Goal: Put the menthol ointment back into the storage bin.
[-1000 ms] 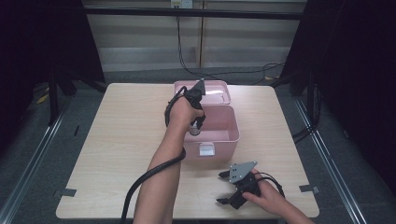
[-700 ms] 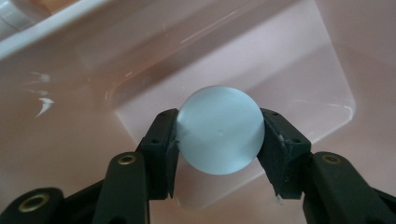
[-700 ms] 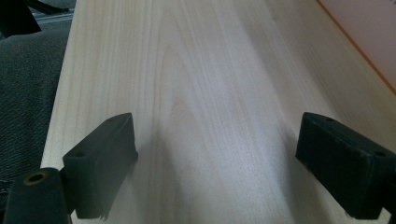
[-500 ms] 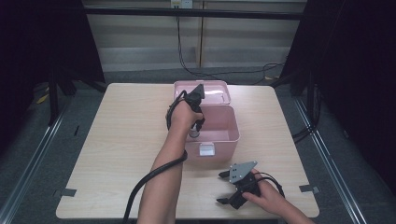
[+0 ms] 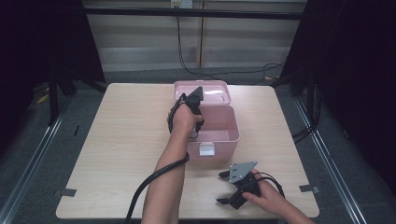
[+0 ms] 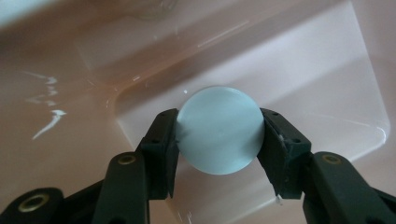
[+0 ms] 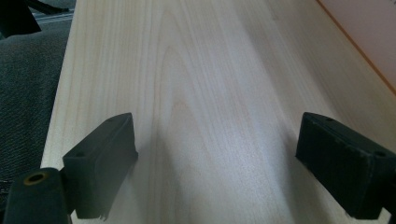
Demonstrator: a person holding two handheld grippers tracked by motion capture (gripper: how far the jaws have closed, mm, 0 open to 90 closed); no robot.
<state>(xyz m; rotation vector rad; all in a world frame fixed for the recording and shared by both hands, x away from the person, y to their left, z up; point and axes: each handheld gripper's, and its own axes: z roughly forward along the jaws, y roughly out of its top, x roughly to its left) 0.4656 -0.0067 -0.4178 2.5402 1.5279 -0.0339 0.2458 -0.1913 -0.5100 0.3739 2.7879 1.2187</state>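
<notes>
Left gripper (image 6: 219, 135), clenched on a pale blue ball (image 6: 219, 129), has descended into the pink storage box (image 5: 231, 133), indicating imminent placement; right gripper (image 5: 229, 186) rests released near right.

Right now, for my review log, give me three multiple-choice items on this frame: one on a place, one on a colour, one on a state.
1. Where is the left gripper?
A. Inside the open box
B. On the floor
C. At the table's left edge

2. What colour is the box?
A. Green
B. Pink
C. Black

3. What state is the right gripper in?
A. Shut on a cable
B. Shut on the box's lid
C. Open, holding nothing

Answers:
1 A: in the high view the left hand reaches down into the box, and the left gripper view shows pink walls behind the pale round ball between its fingers.
2 B: body and lid are both pink.
3 C: the right gripper view shows its fingers wide apart over bare wood.
</notes>
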